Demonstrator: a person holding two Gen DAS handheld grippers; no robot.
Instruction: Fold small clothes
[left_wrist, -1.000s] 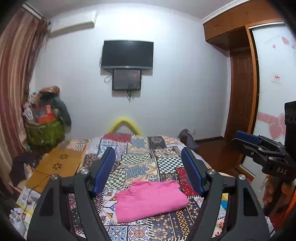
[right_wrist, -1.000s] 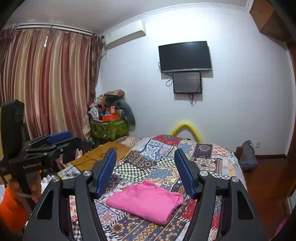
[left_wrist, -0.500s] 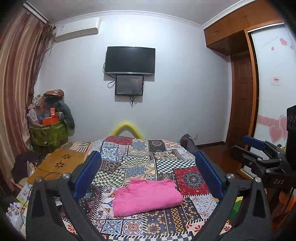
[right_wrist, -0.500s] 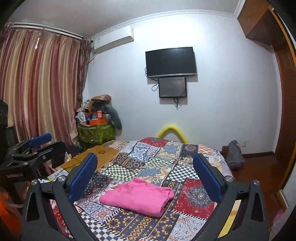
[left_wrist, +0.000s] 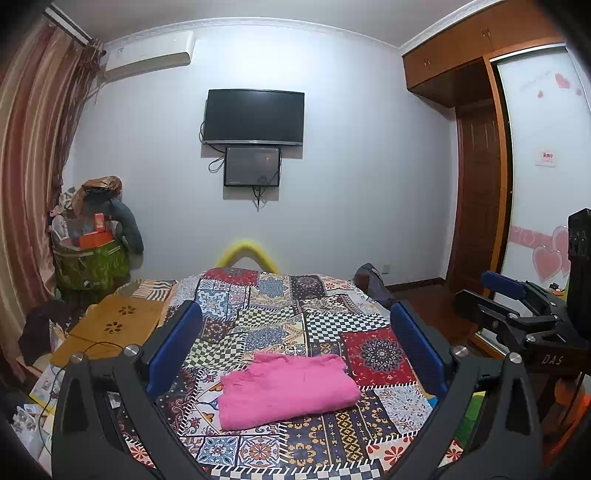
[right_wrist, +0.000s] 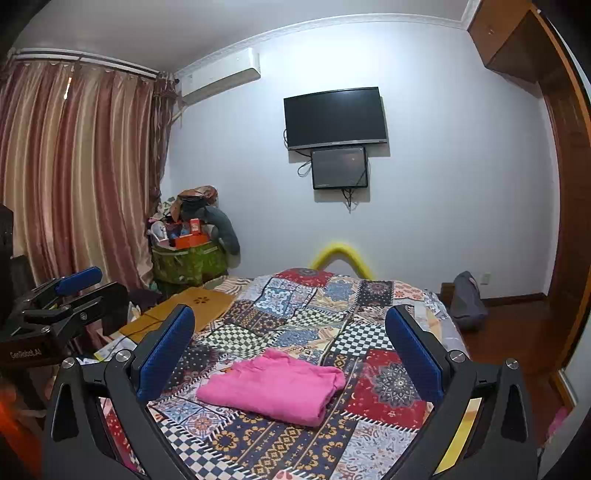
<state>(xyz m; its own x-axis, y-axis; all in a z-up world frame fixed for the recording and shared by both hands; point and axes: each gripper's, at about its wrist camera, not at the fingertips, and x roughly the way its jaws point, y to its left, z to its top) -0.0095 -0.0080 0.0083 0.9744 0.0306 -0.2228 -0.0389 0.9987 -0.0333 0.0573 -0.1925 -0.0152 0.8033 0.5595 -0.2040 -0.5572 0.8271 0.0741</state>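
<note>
A pink garment (left_wrist: 286, 384) (right_wrist: 273, 384) lies folded into a small rectangle on the patchwork bedspread (left_wrist: 258, 310) (right_wrist: 295, 310), near the bed's front edge. My left gripper (left_wrist: 295, 325) hovers above and short of it, wide open, with nothing between its blue pads (left_wrist: 173, 347). My right gripper (right_wrist: 291, 325) is likewise wide open and empty, held back from the garment. Each gripper shows in the other's view: the right one at the right edge (left_wrist: 517, 314), the left one at the left edge (right_wrist: 62, 295).
A yellow board (left_wrist: 110, 328) lies to the left of the bed. A green bag piled with things (left_wrist: 92, 258) stands in the corner by the curtain (right_wrist: 74, 177). A dark bag (right_wrist: 467, 299) sits on the floor at right. A TV (left_wrist: 255, 116) hangs on the far wall.
Both grippers' jaws have spread from partly open to wide open. Both have drawn back from the bed, so the pink garment looks smaller and farther off.
</note>
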